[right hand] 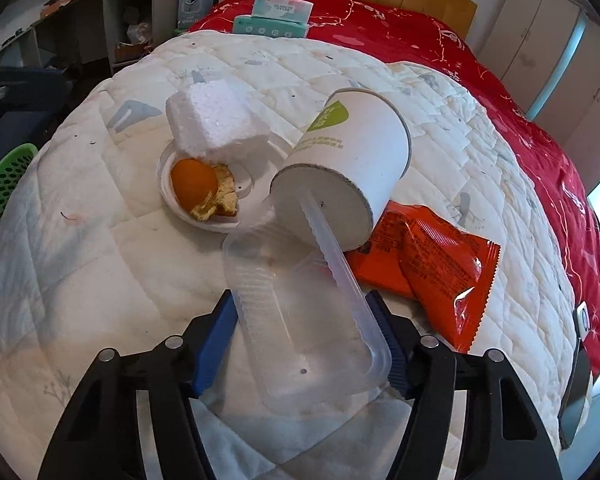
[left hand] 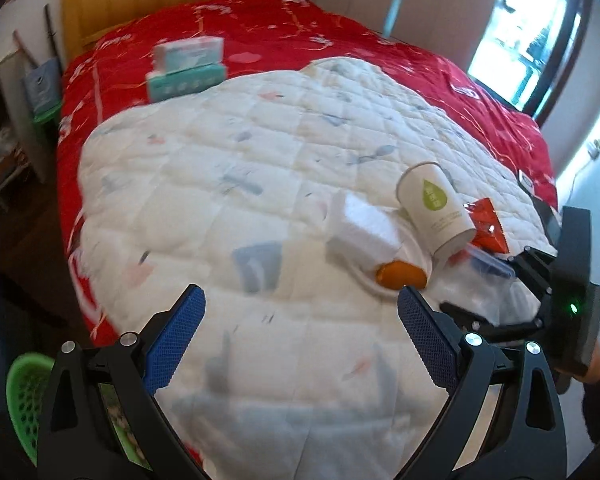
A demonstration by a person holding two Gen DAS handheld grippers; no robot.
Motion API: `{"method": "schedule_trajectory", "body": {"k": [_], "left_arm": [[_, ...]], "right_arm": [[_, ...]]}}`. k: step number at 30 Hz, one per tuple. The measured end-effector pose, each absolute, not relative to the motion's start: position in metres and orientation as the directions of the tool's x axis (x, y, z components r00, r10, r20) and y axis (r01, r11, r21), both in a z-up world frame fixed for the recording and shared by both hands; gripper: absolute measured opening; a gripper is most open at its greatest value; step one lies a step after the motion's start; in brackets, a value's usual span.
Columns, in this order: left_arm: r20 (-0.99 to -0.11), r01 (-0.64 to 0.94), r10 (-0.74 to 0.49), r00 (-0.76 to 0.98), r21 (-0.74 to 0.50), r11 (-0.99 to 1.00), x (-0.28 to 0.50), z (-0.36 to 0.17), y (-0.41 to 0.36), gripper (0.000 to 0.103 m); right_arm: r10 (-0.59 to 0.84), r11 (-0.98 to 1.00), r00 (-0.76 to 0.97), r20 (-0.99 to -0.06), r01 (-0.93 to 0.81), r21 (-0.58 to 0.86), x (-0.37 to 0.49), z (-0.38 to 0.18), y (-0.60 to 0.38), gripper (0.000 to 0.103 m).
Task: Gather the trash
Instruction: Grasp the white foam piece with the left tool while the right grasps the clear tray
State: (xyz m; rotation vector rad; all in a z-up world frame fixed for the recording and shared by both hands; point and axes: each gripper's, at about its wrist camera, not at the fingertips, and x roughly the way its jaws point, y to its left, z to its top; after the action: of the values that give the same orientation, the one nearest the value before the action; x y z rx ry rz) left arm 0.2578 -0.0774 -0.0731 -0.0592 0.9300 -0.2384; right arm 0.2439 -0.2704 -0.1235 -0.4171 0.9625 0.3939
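The right gripper [right hand: 306, 344] pinches the clear plastic tray [right hand: 300, 320] near the quilt's [right hand: 100, 280] front edge; lifting could topple the paper cup [right hand: 348, 168] leaning on it. The left gripper [left hand: 300, 344] hangs spread, empty.

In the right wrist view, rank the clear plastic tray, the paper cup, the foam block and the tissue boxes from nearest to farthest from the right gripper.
1. Clear plastic tray: between the right gripper's blue pads.
2. Paper cup: on its side just past the tray.
3. Foam block: beyond, left, over the plate.
4. Tissue boxes: far up the bed, on the red cover.
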Motion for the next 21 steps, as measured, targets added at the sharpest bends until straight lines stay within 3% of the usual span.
{"method": "schedule_trajectory", "body": {"k": [5,17,19,21], "left_arm": [[-0.798,0.227,-0.230,0.557,-0.120,0.967,0.283,-0.082,-0.102,0.094],[-0.842,0.304,-0.187,0.506,-0.030,0.952,0.325,-0.108,-0.148,0.094],[-0.848,0.303,-0.192,0.494,-0.040,0.952,0.328,-0.112,-0.148,0.076],[-0.849,0.311,-0.223,0.480,-0.072,0.948,0.327,-0.113,-0.146,0.065]], "right_arm": [[0.148,0.864,0.515,-0.844,-0.483,-0.144,0.239,-0.120,-0.276,0.055],[0.189,0.897,0.519,-0.834,-0.436,-0.068,0.216,-0.106,-0.295,0.055],[0.192,0.901,0.521,-0.832,-0.429,-0.060,0.212,-0.103,-0.297,0.055],[0.200,0.904,0.522,-0.829,-0.425,-0.050,0.208,-0.100,-0.298,0.055]]}}
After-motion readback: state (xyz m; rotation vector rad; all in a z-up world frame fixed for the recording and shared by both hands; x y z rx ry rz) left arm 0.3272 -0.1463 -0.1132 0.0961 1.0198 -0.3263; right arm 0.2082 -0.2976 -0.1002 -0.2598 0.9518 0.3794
